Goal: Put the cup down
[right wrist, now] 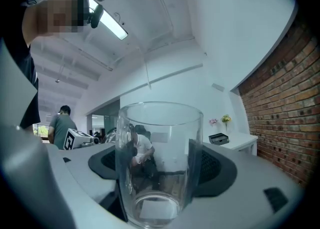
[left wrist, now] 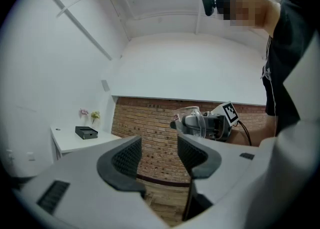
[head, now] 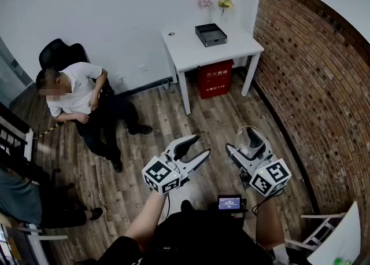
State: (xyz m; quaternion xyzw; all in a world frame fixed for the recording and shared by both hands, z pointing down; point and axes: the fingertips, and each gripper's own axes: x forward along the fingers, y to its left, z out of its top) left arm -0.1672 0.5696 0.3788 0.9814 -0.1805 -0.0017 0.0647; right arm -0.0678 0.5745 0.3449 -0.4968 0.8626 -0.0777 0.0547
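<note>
A clear glass cup is held upright in the air above the wooden floor, and my right gripper is shut on it. In the right gripper view the cup fills the middle, with a dark pad pressed against each side and my right gripper around it. My left gripper is held out to the left of the cup, open with nothing between its fingers. In the left gripper view the jaws of my left gripper stand apart, and the cup shows beyond them in the other gripper.
A white table stands against the far wall with a black box on it and a red box beneath. A person sits at the left. A brick wall runs along the right.
</note>
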